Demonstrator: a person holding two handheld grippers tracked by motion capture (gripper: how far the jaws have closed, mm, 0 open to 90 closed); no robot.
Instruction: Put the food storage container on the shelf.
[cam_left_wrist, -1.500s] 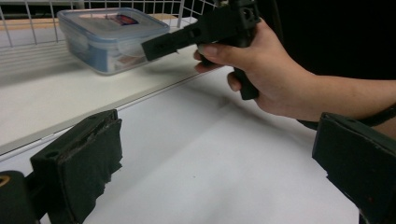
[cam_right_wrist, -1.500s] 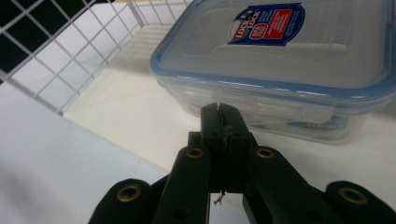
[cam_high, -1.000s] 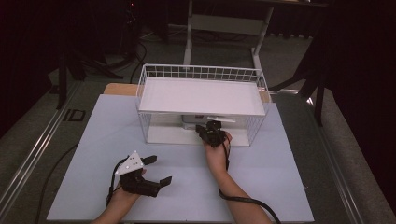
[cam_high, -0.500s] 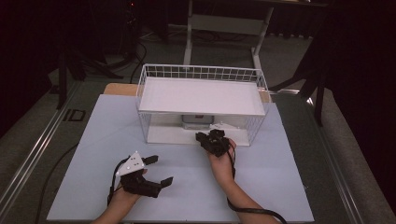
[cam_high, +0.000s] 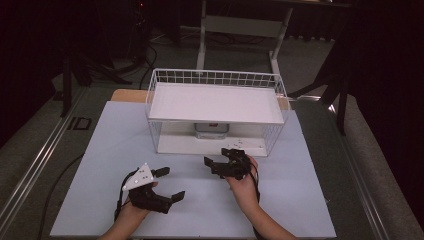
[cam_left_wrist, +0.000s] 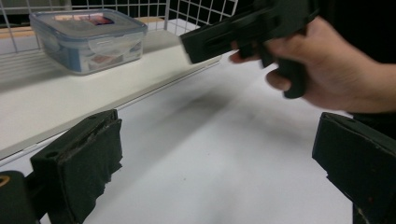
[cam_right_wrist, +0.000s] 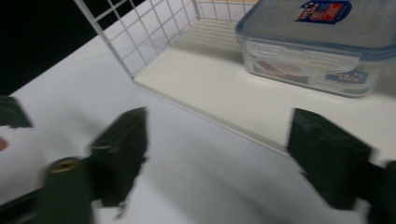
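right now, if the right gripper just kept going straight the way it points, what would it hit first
Probably the front edge of the lower shelf of the wire rack, then the clear lidded container standing on it. The right gripper is open, with bare table between its jaws; depth is hard to judge.

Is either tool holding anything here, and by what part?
Nothing is held. The left tool and right tool are both open and empty; the food container sits untouched.

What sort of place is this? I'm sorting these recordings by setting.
Probably a lab or recording studio, not a home: a white table ringed by black drapes, stand legs behind, and a wire shelf holding a food container.
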